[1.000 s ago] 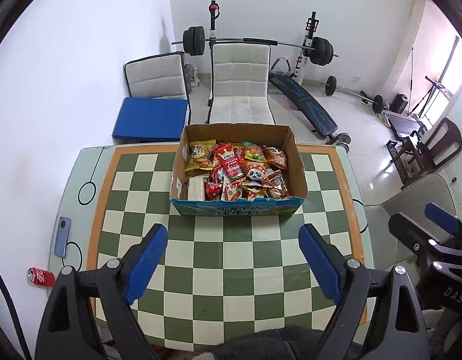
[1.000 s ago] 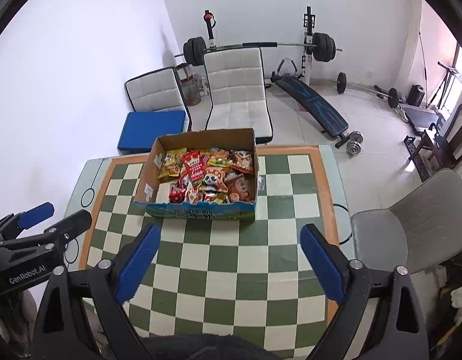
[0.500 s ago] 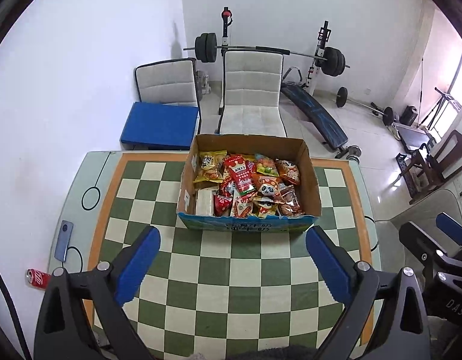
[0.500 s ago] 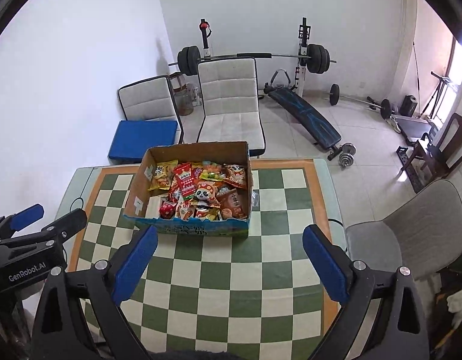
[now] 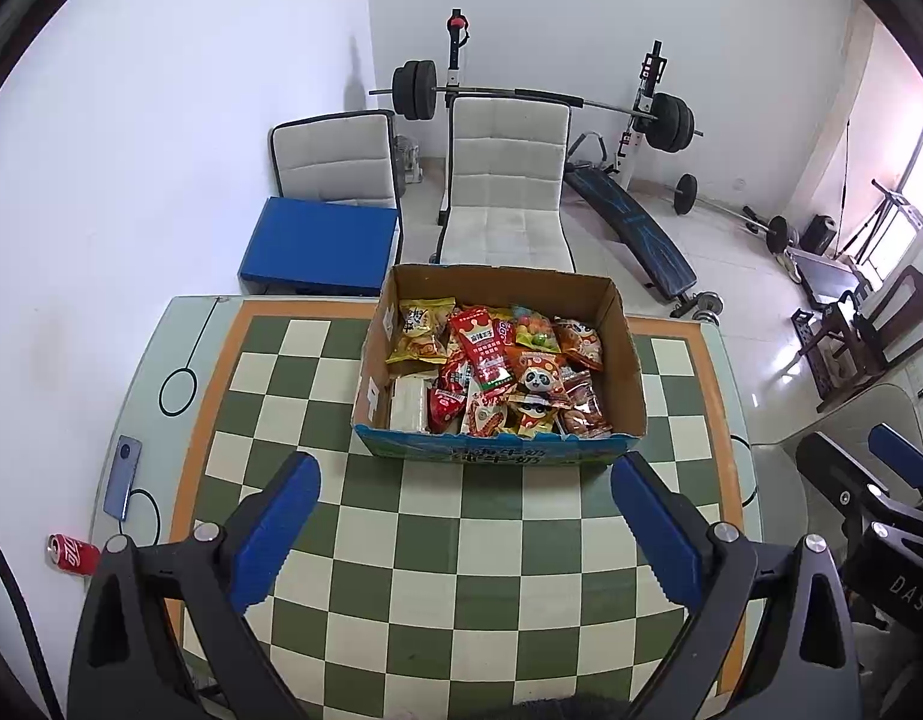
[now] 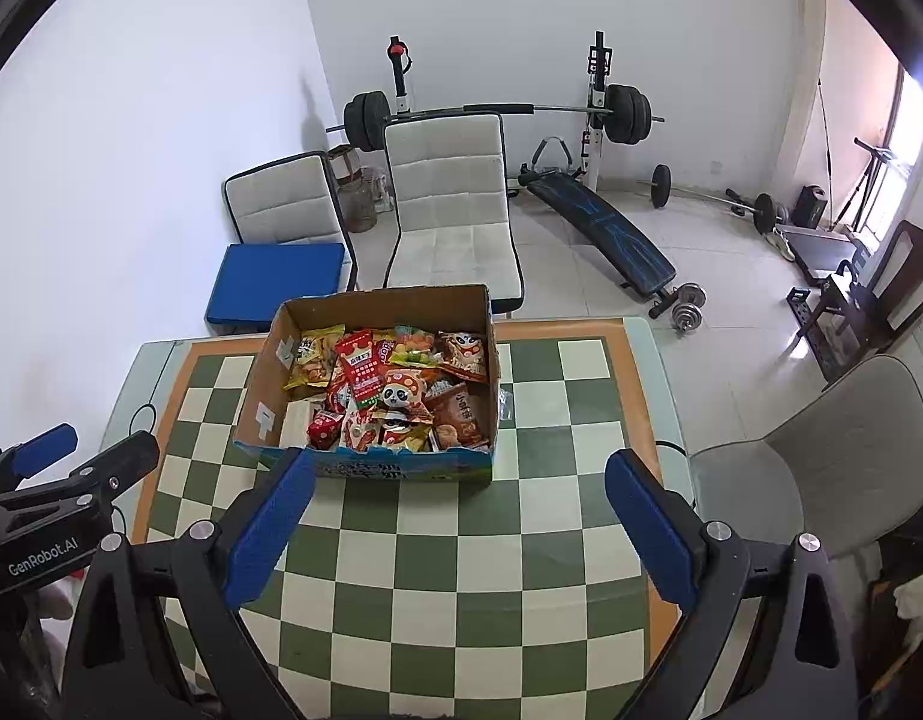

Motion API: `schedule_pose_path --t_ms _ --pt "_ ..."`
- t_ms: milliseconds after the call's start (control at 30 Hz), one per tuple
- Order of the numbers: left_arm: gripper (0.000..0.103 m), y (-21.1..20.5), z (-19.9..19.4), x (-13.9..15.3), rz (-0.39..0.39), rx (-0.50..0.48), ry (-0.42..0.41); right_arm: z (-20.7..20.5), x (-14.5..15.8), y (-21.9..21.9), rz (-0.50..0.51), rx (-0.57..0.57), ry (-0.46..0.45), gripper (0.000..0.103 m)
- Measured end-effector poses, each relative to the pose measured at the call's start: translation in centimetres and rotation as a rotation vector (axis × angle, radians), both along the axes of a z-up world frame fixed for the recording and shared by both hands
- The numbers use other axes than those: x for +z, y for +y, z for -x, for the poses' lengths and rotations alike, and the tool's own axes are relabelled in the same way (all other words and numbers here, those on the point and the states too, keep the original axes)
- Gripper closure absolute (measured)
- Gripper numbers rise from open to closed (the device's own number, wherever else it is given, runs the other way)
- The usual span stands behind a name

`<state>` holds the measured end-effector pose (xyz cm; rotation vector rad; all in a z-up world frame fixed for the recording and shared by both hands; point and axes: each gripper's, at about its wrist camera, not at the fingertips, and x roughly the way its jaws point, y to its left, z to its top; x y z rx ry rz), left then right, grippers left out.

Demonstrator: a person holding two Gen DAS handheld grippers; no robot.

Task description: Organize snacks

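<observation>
While both grippers hang over the near part of the checkered table (image 5: 293,372), one cardboard box (image 5: 626,360) sits toward the table's far edge, and it is the only box on the table. It is open at the top, brown inside, with a blue printed strip along its near wall, and it is crammed with snack packets (image 5: 497,372) lying loosely over one another, too many and too overlapped to count. Most are red, orange or yellow; two show a panda face, one tall red packet lies across the middle, and a pale flat pack sits in the near left corner.

The left gripper (image 5: 464,519) has its two blue-padded fingers spread wide with nothing between them, just short of the box. The right gripper (image 6: 458,519) is likewise spread wide and empty; seen from the right wrist, its left fingertip overlaps the box's near left corner, though whether it touches cannot be told.

Beyond the table stand two white chairs (image 5: 503,180), one carrying a blue cushion (image 5: 320,246). One phone (image 5: 122,476) lies at the table's left edge, and one red can (image 5: 71,552) lies on the floor below it. One barbell (image 5: 545,102) rests on a rack by the far wall
</observation>
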<state>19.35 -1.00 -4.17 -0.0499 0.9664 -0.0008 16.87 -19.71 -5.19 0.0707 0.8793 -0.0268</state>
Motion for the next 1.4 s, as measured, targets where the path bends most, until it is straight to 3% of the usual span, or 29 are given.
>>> schedule_pose_path --t_ms 1400 --pt "0.003 -0.6 -0.4 -0.5 -0.021 -0.002 0.007 0.4 -0.5 0.4 -0.011 -0.036 0.009 0.003"
